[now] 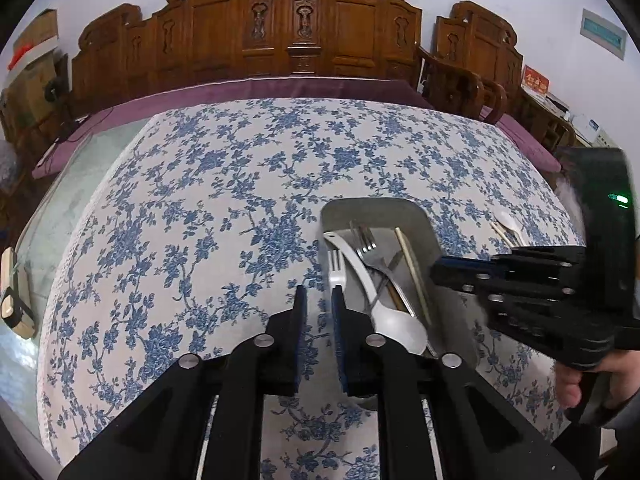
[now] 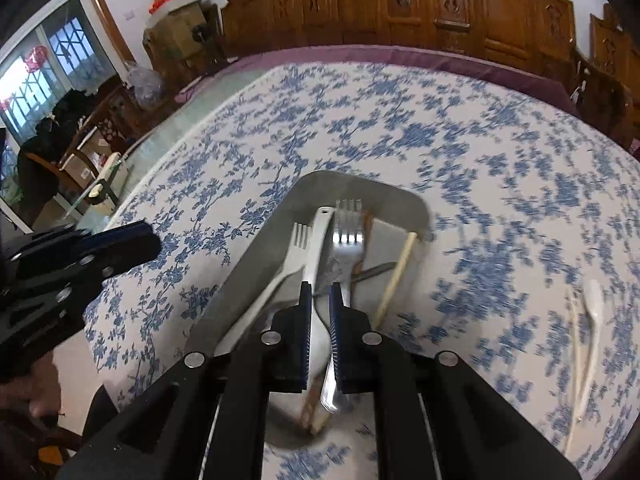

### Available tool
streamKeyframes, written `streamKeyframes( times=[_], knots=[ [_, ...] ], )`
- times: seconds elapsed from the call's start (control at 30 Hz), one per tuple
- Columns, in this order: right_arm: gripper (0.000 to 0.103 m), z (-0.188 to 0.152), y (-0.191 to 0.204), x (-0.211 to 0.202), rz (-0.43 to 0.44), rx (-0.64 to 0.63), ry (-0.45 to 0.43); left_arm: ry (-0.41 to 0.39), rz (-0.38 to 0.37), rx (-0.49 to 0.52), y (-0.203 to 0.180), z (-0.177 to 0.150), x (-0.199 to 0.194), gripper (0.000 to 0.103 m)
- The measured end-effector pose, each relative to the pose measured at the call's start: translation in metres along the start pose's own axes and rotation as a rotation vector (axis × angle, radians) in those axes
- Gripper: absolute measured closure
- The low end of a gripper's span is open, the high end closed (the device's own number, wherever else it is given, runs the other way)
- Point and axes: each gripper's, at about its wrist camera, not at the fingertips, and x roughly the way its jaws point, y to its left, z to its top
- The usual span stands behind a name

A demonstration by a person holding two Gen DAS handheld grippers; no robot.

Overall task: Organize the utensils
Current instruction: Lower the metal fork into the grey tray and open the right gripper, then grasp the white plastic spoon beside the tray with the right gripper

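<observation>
Right gripper (image 2: 320,292) fingers slightly parted, empty, above tray (image 2: 260,248); left gripper (image 1: 319,294) likewise. White spoon (image 2: 594,308) on desk (image 2: 480,140) risks being missed; blur suggests fast motion.

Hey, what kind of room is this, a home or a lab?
Most likely a home living or dining room. A table with a blue floral tablecloth holds a gray tray of forks and spoons, a carved wooden bench stands along the wall behind it, and a window shows red hanging decorations.
</observation>
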Motion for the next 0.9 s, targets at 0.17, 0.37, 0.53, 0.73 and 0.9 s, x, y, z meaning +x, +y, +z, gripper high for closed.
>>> streamKeyframes(
  times=[0.17, 0.37, 0.53, 0.73, 0.9],
  knots=[
    [0.091, -0.025, -0.033, -0.04, -0.04, 0.011, -0.039, -0.013, -0.016, 0.022, -0.02, 0.004, 0.0, 0.075],
    [0.091, -0.055, -0.093, -0.071, -0.146, 0.055, -0.044, -0.031, -0.03, 0.043, -0.054, 0.009, 0.007, 0.039],
    [0.091, -0.069, -0.145, -0.079, -0.24, 0.086, -0.026, -0.027, -0.063, 0.043, -0.077, 0.012, 0.017, 0.018],
    [0.086, -0.073, -0.196, -0.064, -0.302, 0.117, 0.029, -0.031, -0.088, 0.06, -0.103, 0.009, 0.026, 0.016],
    [0.085, -0.067, -0.222, -0.041, -0.298, 0.145, 0.067, -0.019, -0.093, 0.082, -0.121, 0.006, 0.034, 0.015]
  ],
)
